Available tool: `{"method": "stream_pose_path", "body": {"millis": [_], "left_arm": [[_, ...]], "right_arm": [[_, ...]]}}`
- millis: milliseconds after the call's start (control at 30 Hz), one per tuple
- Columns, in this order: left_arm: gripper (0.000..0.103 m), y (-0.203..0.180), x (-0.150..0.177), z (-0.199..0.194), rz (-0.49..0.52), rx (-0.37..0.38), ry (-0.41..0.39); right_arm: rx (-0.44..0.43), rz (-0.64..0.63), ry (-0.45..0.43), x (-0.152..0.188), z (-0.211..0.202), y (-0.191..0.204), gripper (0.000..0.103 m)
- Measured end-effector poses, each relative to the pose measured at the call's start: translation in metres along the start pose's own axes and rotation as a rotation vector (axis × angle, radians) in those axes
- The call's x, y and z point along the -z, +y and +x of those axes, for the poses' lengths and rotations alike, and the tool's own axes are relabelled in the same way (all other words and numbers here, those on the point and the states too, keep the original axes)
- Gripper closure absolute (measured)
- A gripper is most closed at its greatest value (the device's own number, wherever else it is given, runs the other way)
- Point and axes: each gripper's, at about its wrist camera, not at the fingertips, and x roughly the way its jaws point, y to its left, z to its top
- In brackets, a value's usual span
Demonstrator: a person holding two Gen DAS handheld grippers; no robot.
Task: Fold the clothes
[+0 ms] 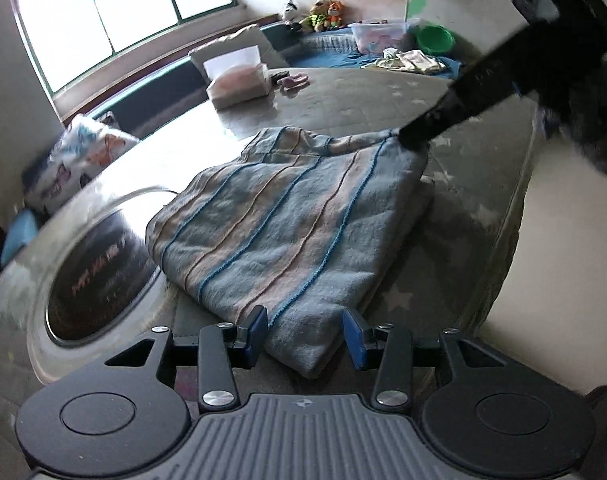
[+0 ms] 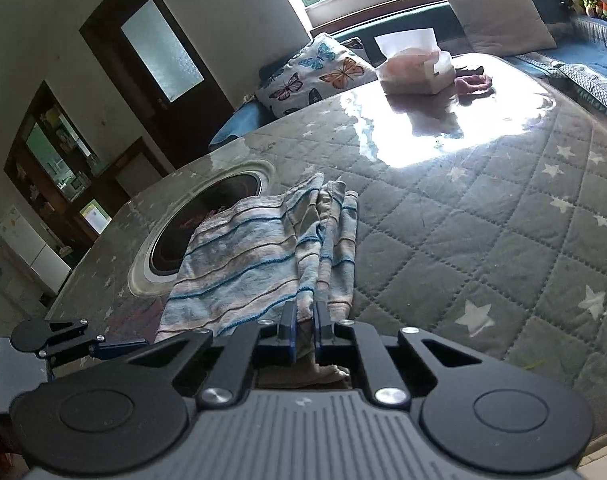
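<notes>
Item: striped cloth (image 1: 279,220), pale blue with thin darker lines, lying doubled over on the quilted star-print table cover (image 2: 483,220), one side overlapping the round inset hob (image 2: 207,216). Nearest us, our left gripper (image 1: 305,334) sits low at the cloth's near corner, its blue fingers (image 1: 353,336) spread to either side of that corner with the fabric between them but not squeezed. Our right gripper (image 2: 304,328) has its fingers pressed nearly together, pinching a bunched edge of the cloth; in the left view it reaches in as a dark arm to the far corner, where the fabric is drawn up into a taut ridge. Handling, as we judge it: light, soft, terry-like, limp; it sags wherever unsupported and slides readily on the glossy cover, so corners and hemmed edges are the places to take hold. Layers look loosely aligned, with several folds fanned beside our right fingers. Beyond: tissue box (image 2: 417,68), butterfly pillow (image 2: 315,72), window (image 1: 123,12).
</notes>
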Motion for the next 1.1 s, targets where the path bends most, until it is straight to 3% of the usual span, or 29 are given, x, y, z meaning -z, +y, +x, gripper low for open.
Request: {"method": "stream_pose_path", "body": {"millis": [133,167,367,567,700,900,1100], "left_arm": [[0.093,-0.001,0.001,-0.001,0.02,-0.025,-0.02],[0.096,-0.001,0.001,-0.002,0.025,-0.031,-0.025],[0.099,0.011,0.002,-0.026,-0.02,-0.093,-0.085],[0.099,0.015,0.021,-0.009,-0.032,-0.071,0.02],[0.094,0.033,0.02,-0.017,-0.078,-0.046,0.022],[0.092,0.065,0.001,-0.023,-0.199,-0.029,-0.025],[0.092,0.097,-0.031,0.013,-0.323,-0.023,-0.048]], "right_arm": [[-0.008,-0.004,-0.007,-0.001,-0.003,0.005,0.097],[-0.011,-0.005,-0.009,-0.001,-0.004,0.006,0.097],[-0.033,-0.007,-0.008,0.003,-0.009,0.012,0.097],[0.0,-0.042,0.041,0.018,0.002,0.01,0.093],[0.031,-0.099,0.035,0.012,-0.001,0.014,0.086],[0.052,-0.195,-0.014,-0.01,0.005,0.027,0.086],[0.069,-0.295,-0.042,-0.034,0.044,0.044,0.086]]}}
